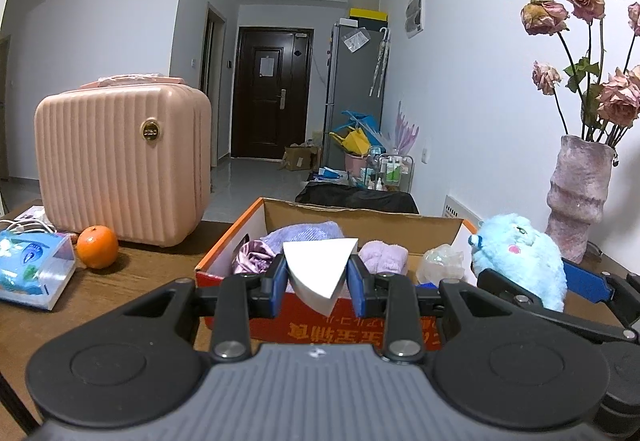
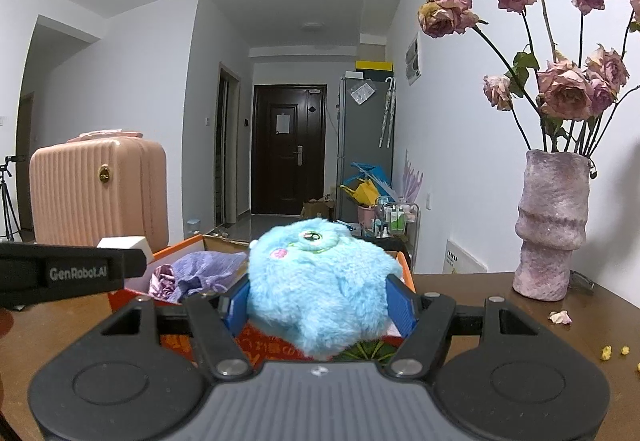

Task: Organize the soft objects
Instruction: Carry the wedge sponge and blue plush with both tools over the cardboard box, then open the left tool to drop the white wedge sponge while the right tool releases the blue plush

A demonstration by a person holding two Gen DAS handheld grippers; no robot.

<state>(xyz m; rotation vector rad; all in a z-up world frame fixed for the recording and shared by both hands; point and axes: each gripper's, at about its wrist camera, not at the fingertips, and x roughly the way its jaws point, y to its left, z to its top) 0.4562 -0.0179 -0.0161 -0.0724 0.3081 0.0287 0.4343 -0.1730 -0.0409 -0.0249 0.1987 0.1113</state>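
Note:
My left gripper (image 1: 318, 281) is shut on a white wedge-shaped sponge (image 1: 320, 269) and holds it just in front of the orange cardboard box (image 1: 224, 245). The box holds purple cloths (image 1: 304, 233), a lilac towel (image 1: 384, 257) and a clear crinkled bag (image 1: 440, 261). My right gripper (image 2: 318, 305) is shut on a fluffy light-blue plush toy (image 2: 320, 289) and holds it over the box's near right corner (image 2: 406, 273). The toy also shows in the left wrist view (image 1: 520, 261). The left gripper and its sponge (image 2: 128, 243) show at the left of the right wrist view.
A pink ribbed case (image 1: 120, 161), an orange (image 1: 97, 247) and a blue tissue pack (image 1: 32, 269) stand on the brown table (image 1: 132, 281) left of the box. A pink vase with dried roses (image 2: 552, 225) stands at the right by the wall. Petals and crumbs (image 2: 560, 317) lie nearby.

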